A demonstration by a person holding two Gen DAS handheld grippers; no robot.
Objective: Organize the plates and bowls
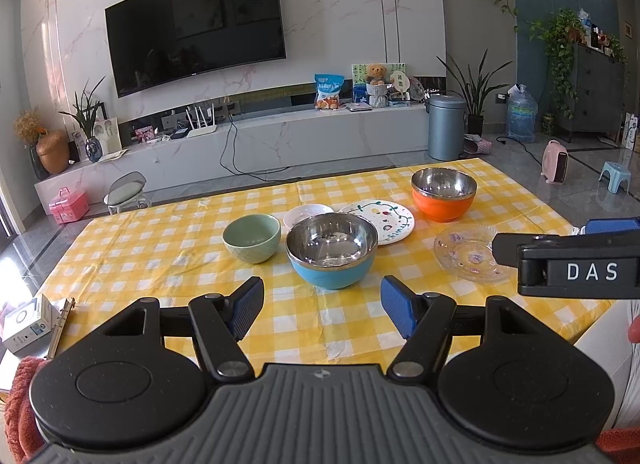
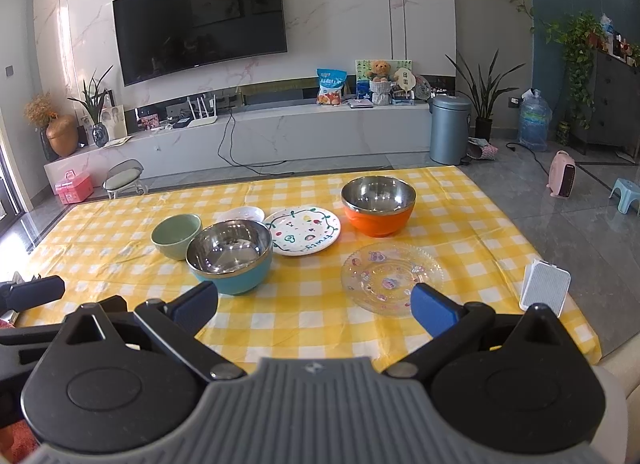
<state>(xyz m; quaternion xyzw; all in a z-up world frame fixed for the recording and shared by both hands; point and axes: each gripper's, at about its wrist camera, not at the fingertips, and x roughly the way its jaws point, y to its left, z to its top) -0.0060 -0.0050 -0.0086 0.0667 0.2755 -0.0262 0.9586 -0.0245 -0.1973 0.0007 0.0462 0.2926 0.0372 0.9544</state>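
I see both wrist cameras sitting low at the near edge of the checked table [image 1: 160, 248], tilted down and facing the far TV wall [image 2: 360, 3]. The left view sits left of the right; both share the dishes mid-table.

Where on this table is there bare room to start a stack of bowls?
The checked cloth left of the green bowl is bare, as is the near strip in front of the blue bowl. The middle is crowded: green bowl, blue bowl, small white dish and painted plate sit close together.
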